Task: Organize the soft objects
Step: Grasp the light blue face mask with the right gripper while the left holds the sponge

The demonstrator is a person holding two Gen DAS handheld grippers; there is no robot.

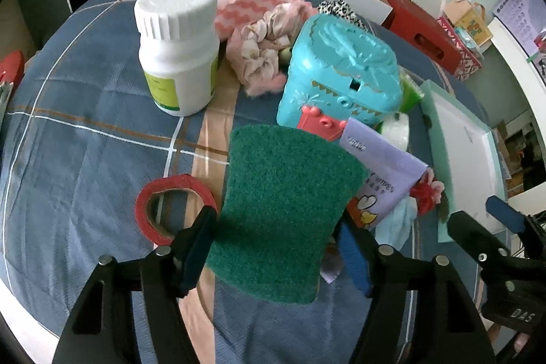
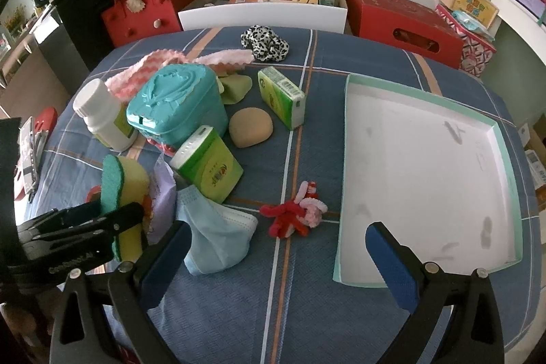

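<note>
Checked cloth cluttered; tray bare, nothing sorted; my left gripper pinching sponge, right gripper spread, idle

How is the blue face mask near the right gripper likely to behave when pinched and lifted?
The face mask lies crumpled and folded on the cloth, so it is probably floppy and would drape from the pinch. It looks thin and pleated, so likely very light. Its edge lies beside the green tissue pack, which it might brush on lifting.
</note>
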